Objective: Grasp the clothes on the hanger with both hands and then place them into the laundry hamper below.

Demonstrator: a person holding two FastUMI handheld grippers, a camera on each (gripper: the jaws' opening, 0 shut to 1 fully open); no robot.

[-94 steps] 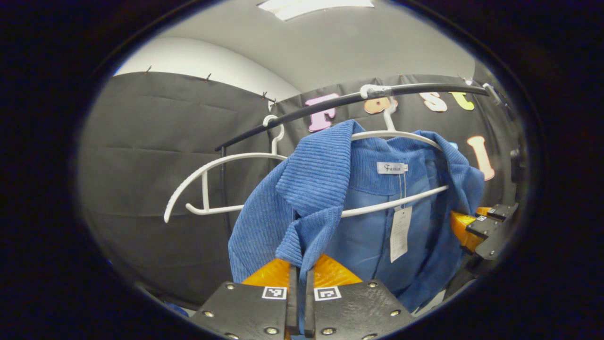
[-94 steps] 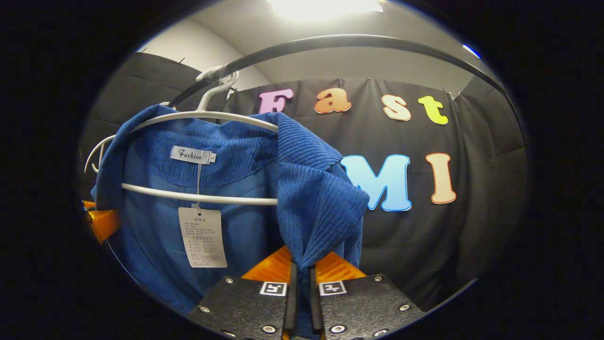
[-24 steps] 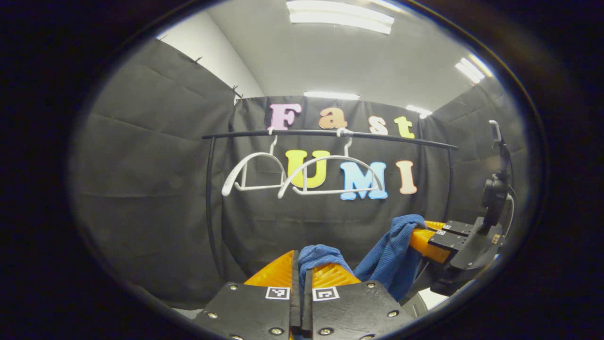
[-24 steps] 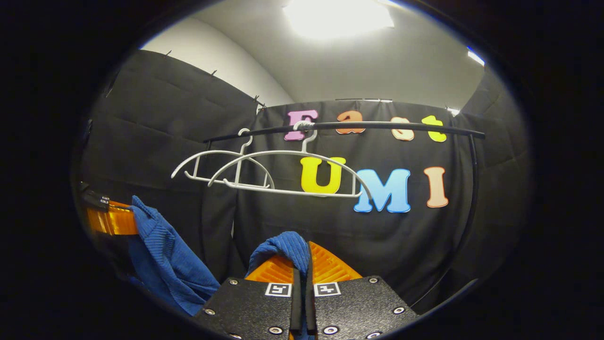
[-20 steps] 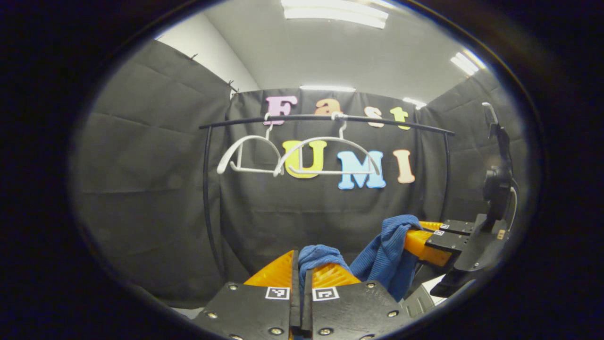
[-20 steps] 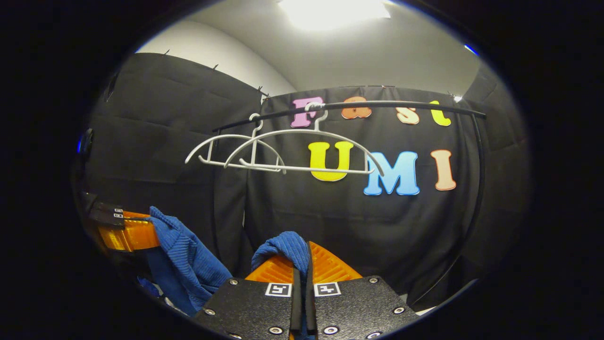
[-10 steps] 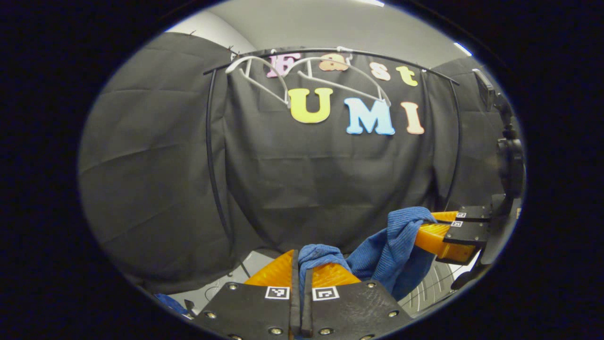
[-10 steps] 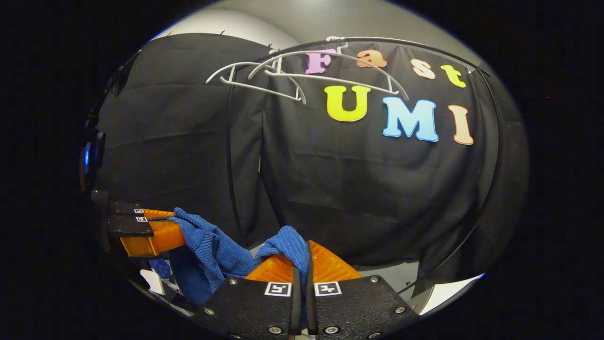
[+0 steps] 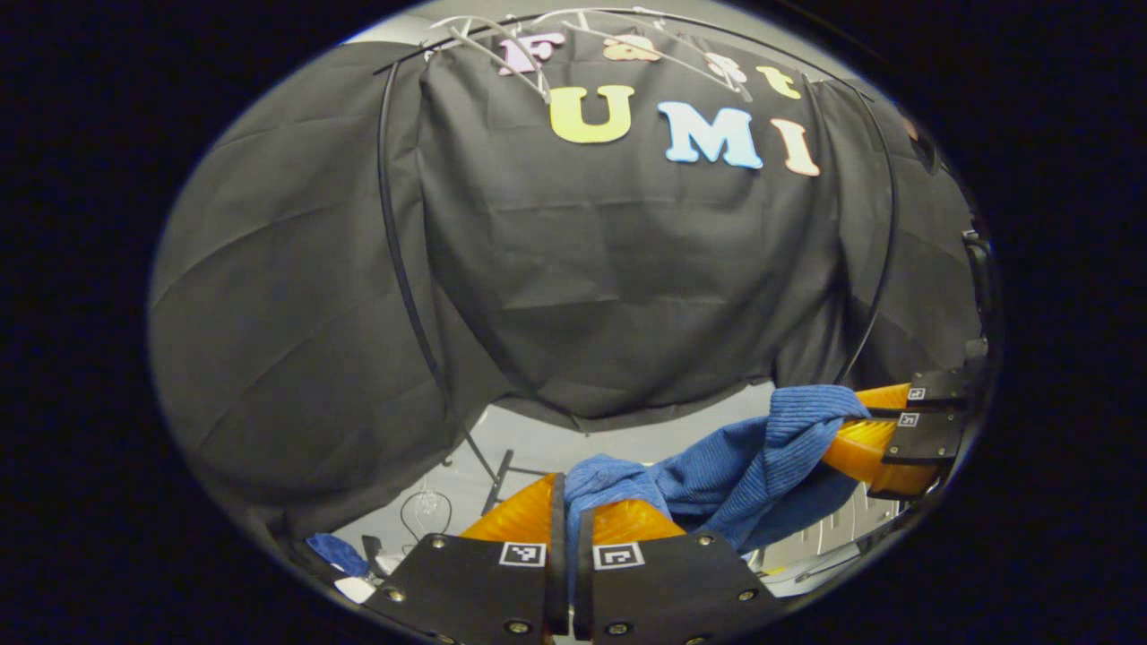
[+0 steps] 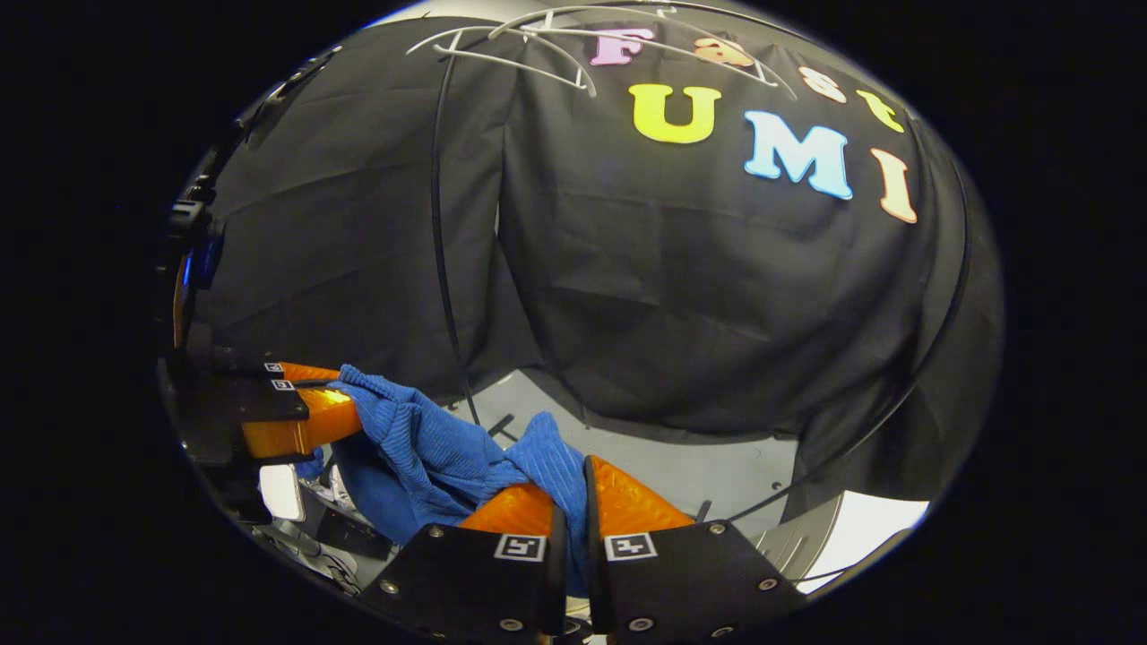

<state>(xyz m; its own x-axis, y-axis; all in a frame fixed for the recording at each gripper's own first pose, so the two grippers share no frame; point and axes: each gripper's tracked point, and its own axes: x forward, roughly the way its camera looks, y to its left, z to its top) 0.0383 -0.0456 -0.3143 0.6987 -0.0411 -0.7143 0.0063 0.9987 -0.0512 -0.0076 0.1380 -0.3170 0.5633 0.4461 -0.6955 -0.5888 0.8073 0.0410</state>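
Down they have come: both grippers were up at the rail a moment ago, and now the white hangers [image 9: 502,40] sit bare, high at the top of both views. The blue jacket [image 9: 717,466] is off its hanger and hangs between the two grippers, low down near the grey floor [image 10: 699,466].

The left gripper [image 9: 566,502] has its two fingers squeezed nearly together, with a bunch of blue cloth pinched between them. The right gripper [image 10: 573,493] is the same, fingers pressed close on its own fold of the jacket. From the left gripper view you can see the right one off to the side, with cloth draped over its tip. The black rail frame [image 10: 439,206] stands behind them.

So the first part looks done: the jacket is grabbed with both hands and pulled free. What is left is putting it in the hamper. I cannot make out the hamper for sure. Both grippers would then need to let go.
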